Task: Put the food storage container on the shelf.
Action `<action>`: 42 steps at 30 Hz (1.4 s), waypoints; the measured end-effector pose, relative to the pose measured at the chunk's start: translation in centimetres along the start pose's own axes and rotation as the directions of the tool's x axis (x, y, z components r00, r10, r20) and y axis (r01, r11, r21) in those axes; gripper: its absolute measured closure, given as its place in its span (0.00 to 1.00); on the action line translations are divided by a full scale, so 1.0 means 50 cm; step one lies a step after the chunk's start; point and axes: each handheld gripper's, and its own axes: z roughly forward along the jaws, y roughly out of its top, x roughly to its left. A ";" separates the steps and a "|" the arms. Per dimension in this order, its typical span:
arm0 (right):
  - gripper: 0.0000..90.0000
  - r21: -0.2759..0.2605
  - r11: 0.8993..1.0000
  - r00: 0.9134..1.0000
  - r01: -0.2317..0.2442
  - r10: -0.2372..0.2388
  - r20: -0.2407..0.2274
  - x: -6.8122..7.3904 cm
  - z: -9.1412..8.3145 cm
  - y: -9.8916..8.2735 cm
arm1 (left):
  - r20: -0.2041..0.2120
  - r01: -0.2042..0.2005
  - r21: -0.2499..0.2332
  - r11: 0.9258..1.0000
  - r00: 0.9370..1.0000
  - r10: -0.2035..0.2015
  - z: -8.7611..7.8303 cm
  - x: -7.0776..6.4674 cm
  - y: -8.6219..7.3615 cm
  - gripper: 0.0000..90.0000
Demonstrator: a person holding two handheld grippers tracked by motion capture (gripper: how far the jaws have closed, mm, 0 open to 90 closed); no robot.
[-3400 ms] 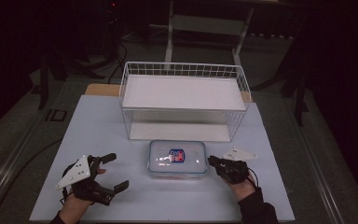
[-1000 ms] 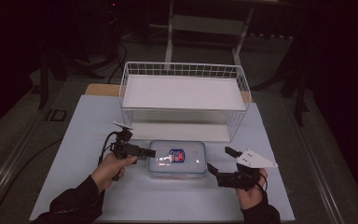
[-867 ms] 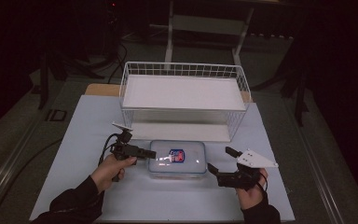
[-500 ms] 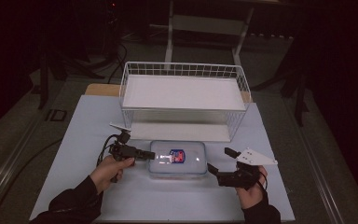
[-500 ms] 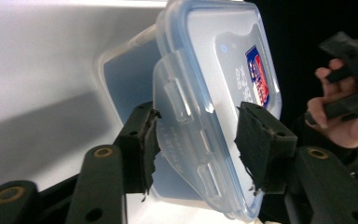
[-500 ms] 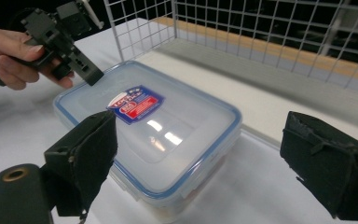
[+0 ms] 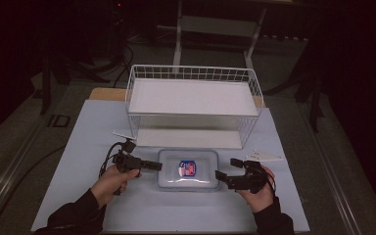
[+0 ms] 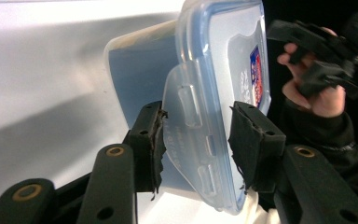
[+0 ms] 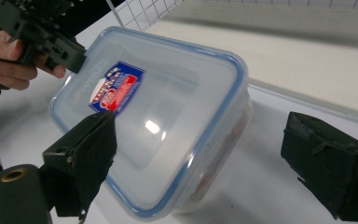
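Note:
A clear plastic container (image 7: 188, 170) with a blue-rimmed lid and a red and blue label lies on the white table, in front of the wire basket. My left gripper (image 7: 157, 166) is at its left end. In the left gripper view the jaws (image 8: 198, 114) have just been closing and now press on that end, one pad on the latch flap (image 8: 186, 121), the other on the lid top. My right gripper (image 7: 226, 168) stands open at the container's right end. In the right gripper view its jaws (image 9: 203, 128) straddle a corner of the container (image 9: 168, 107) without pressing on it.
A white wire basket (image 7: 193, 73) stands behind the container, across the back half of the white table (image 7: 93, 132). Bare tabletop lies to the left and right of the hands. Beyond the table edges the floor is dark, with stands and cables.
The left gripper's jaws have closed on the container's left end. The right gripper has shifted slightly toward the container's right end and stays open.

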 end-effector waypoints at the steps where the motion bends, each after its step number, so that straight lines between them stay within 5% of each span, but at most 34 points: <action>1: 0.11 -0.001 1.000 1.000 -0.015 0.015 -0.009 -0.005 0.001 0.000 | -0.003 -0.004 -0.003 1.000 1.000 0.004 0.000 -0.002 -0.002 0.62; 7: 0.19 0.054 0.995 0.995 -0.079 0.082 -0.059 -0.028 0.016 -0.001 | 0.004 -0.031 0.000 1.000 1.000 0.031 -0.003 -0.009 -0.007 0.64; 11: 0.27 0.107 0.984 0.979 -0.143 0.157 -0.132 -0.047 0.035 -0.006 | 0.005 -0.059 0.007 0.998 0.998 0.059 -0.005 -0.014 -0.011 0.64; 16: 0.38 0.140 0.971 0.961 -0.196 0.218 -0.168 -0.061 0.043 -0.009 | -0.001 -0.080 0.010 0.997 0.997 0.080 -0.006 -0.021 -0.015 0.65; 19: 0.45 0.157 0.960 0.943 -0.232 0.262 -0.206 -0.066 0.046 -0.013 | -0.002 -0.088 0.009 0.996 0.996 0.088 -0.006 -0.022 -0.017 0.65; 22: 0.55 0.168 0.947 0.916 -0.273 0.309 -0.256 -0.073 0.048 -0.017 | 0.000 -0.085 0.007 0.996 0.996 0.085 -0.006 -0.022 -0.019 0.65; 31: 0.58 0.185 0.944 0.923 -0.273 0.311 -0.225 -0.062 0.038 -0.012 | -0.042 -0.079 -0.021 0.997 0.996 0.078 -0.006 -0.041 -0.032 0.65; 38: 0.58 0.187 0.943 0.925 -0.276 0.313 -0.215 -0.056 0.030 -0.011 | -0.073 -0.112 -0.024 0.993 0.991 0.110 -0.007 -0.064 -0.035 0.65; 42: 0.58 0.173 0.949 0.931 -0.264 0.298 -0.210 -0.056 0.026 -0.003 | -0.072 -0.116 -0.038 0.993 0.991 0.113 -0.007 -0.066 -0.029 0.65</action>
